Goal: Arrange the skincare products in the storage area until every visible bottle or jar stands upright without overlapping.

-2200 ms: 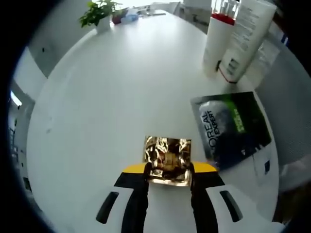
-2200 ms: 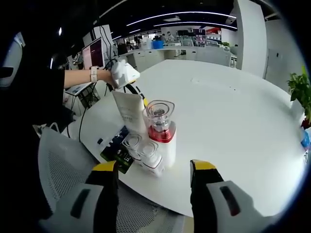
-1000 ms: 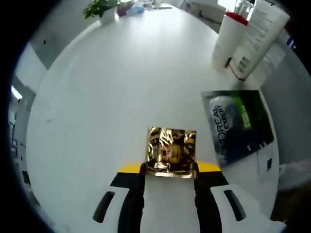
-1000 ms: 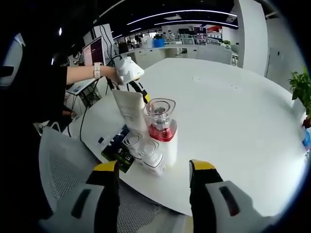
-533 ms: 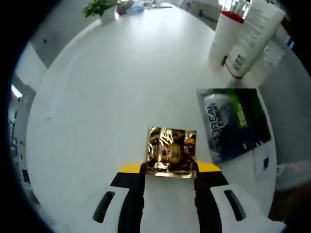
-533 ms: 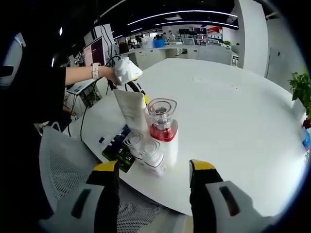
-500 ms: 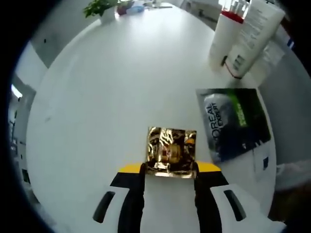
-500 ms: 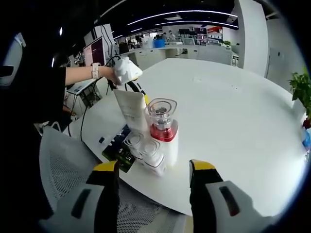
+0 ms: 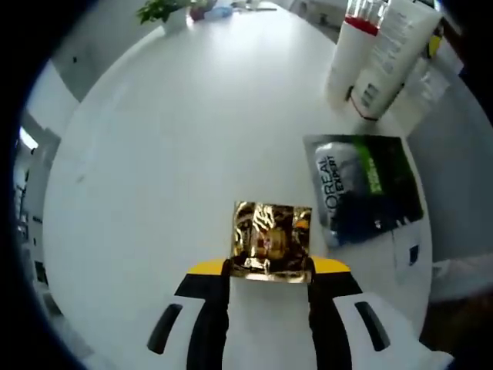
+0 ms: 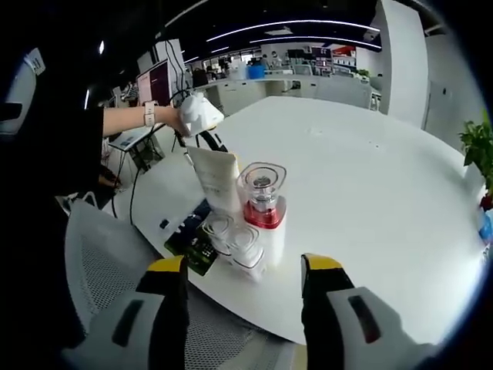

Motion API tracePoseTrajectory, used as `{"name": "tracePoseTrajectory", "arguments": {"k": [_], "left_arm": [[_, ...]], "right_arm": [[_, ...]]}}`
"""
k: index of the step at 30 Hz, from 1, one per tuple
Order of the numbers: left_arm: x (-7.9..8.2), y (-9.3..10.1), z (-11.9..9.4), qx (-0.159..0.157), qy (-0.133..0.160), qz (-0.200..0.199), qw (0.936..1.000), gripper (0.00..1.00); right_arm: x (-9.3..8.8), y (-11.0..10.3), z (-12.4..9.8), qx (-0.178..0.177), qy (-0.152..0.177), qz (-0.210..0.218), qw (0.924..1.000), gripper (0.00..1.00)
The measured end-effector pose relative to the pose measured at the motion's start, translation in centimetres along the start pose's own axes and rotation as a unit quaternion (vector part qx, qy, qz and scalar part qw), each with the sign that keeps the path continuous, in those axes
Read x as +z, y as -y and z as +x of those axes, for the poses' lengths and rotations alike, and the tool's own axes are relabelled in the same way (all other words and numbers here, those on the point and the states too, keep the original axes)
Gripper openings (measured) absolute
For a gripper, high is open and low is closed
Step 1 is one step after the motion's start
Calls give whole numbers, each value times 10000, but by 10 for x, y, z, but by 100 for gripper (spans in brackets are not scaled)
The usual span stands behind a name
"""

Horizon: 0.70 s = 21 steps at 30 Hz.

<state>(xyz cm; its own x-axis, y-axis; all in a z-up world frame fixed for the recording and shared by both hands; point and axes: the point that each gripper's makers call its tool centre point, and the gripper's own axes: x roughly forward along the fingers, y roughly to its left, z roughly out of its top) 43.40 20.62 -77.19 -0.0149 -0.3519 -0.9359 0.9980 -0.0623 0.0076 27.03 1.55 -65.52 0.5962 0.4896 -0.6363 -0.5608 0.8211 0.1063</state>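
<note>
My left gripper (image 9: 269,266) is shut on a crinkled gold foil sachet (image 9: 271,240), held just above the white table (image 9: 177,146). To its right a black L'Oreal sachet (image 9: 362,189) lies flat. Beyond that stand a white bottle with a red collar (image 9: 348,50) and a white tube (image 9: 389,54). My right gripper (image 10: 246,270) is open and bare, hanging short of the table edge. In front of it stand the red-collared bottle (image 10: 263,206), the tube (image 10: 216,181) and two small clear-capped jars (image 10: 219,227) (image 10: 245,243). The black sachet (image 10: 191,235) lies beside them.
A person's hand (image 10: 166,117) grips the left gripper's white body behind the tube. A grey mesh chair (image 10: 100,262) sits under the near table edge. Potted plants (image 9: 162,11) (image 10: 477,146) stand at the table's far side. Desks and monitors fill the room behind.
Both views have shifted a little with the hands. The gold sachet stays in the left jaws, and the bottles, jars and black sachet have not moved on the table.
</note>
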Motion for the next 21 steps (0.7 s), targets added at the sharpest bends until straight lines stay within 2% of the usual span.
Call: {"name": "tracePoseTrajectory", "arguments": {"k": [21], "left_arm": [[-23, 15, -13, 118, -97, -343, 9993, 37]], "right_arm": [[14, -6, -5, 59, 135, -220, 9996, 65]]}}
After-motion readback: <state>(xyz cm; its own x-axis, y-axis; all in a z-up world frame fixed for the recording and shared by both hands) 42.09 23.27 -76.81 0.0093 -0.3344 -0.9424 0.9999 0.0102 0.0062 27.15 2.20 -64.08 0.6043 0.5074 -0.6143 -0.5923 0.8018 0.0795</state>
